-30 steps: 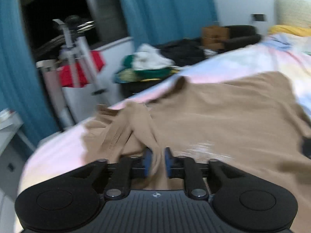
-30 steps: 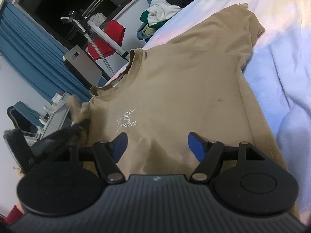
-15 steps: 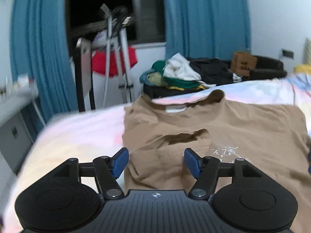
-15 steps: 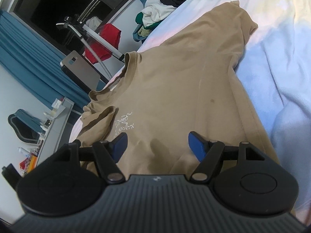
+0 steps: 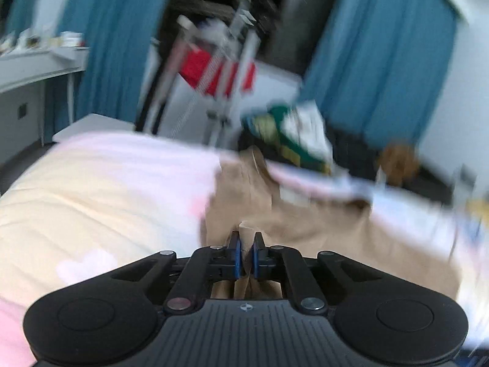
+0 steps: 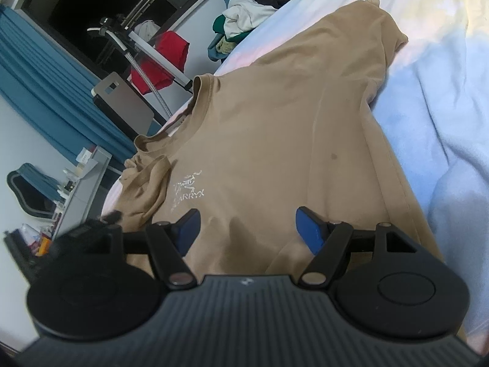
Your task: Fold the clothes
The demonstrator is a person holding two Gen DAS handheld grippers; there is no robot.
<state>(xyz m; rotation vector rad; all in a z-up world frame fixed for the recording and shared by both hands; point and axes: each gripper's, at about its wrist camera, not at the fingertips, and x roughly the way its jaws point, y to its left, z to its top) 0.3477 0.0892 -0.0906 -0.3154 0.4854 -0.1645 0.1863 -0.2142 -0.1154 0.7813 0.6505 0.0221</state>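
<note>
Left wrist view: blurred; left gripper (image 5: 246, 255) has its blue pads drawn together on a tuck of tan cloth, the edge of the T-shirt (image 5: 321, 229), which sticks up between the tips.
Right wrist view: sharp; right gripper (image 6: 246, 229) hovers over the shirt's lower chest with jaws wide and nothing between them.
T-shirt position: lies front-up on the bed cover (image 6: 443, 98), collar (image 6: 195, 104) toward the window side, white chest logo (image 6: 188, 191) just beyond the right gripper's left pad.
Sleeve nearest the left gripper (image 6: 143, 183): lies bunched over the shoulder beside the logo, not flat.
Far sleeve (image 6: 388, 27): spread out flat, not yet folded.
Step in hand (judgement): side fold on the left-hand edge; cloth pinched, fold line not yet set.
Progress (judgement): early; body of the shirt is at full width.
Next move calls for (judgement): carry the pinched edge across toward the middle, lay it flat without dragging the rest, then release.
Right gripper's likely role (judgement): pin the cloth or take the opposite edge.
Risk (judgement): bunched sleeve may stay creased under the fold.
Background: clothes pile (image 6: 241, 21) beyond the bed, well apart from the work.
</note>
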